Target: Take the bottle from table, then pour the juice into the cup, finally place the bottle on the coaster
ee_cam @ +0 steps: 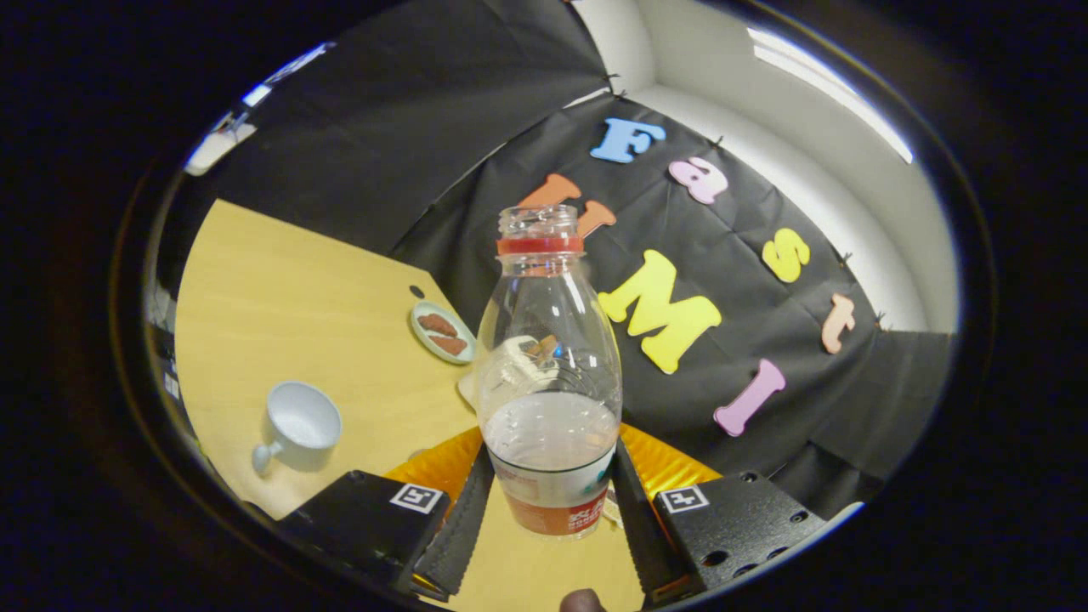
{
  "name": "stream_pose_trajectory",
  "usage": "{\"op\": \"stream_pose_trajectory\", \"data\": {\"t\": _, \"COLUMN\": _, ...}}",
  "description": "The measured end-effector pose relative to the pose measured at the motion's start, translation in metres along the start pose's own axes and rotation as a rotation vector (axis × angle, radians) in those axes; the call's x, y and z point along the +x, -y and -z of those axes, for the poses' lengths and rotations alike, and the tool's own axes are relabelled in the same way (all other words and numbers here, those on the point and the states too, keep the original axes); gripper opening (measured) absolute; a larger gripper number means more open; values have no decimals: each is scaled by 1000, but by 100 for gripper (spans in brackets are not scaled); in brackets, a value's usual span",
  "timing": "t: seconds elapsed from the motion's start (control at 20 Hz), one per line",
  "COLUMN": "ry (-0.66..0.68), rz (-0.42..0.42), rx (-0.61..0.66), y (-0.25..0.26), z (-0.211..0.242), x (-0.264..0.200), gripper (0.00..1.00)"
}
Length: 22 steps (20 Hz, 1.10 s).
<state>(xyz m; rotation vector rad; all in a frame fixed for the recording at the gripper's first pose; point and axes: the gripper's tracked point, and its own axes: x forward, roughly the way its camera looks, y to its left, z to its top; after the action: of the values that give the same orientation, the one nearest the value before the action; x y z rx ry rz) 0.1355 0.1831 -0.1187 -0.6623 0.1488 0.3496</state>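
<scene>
A clear plastic bottle [551,365] with a red neck ring and no cap stands upright between my two fingers. Pale juice fills its lower part, above a red and white label. My gripper [552,497] is shut on the bottle, with the left finger [463,527] and the right finger [639,527] pressing on its labelled base. A white cup [299,425] with a handle stands empty on the yellow wooden table [280,280], ahead and left of the fingers. A pale flat piece [465,389], possibly the coaster, peeks out from behind the bottle, mostly hidden.
A small green plate [442,332] with brown pieces lies beyond the cup, near the table's far edge. The black cloth wall rises right behind the bottle. A dark fingertip [582,601] shows under the bottle.
</scene>
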Motion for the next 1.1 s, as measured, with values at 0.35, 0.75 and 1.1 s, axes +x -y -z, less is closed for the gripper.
{"op": "stream_pose_trajectory", "data": {"t": 0.35, "ry": 112, "rz": 73, "rx": 423, "y": 63, "z": -31, "x": 10, "gripper": 77}}
{"op": "stream_pose_trajectory", "data": {"t": 0.75, "ry": 202, "rz": 115, "rx": 559, "y": 77, "z": -40, "x": 48, "gripper": 77}}
{"op": "stream_pose_trajectory", "data": {"t": 1.1, "ry": 94, "rz": 101, "rx": 642, "y": 49, "z": 17, "x": 103, "gripper": 77}}
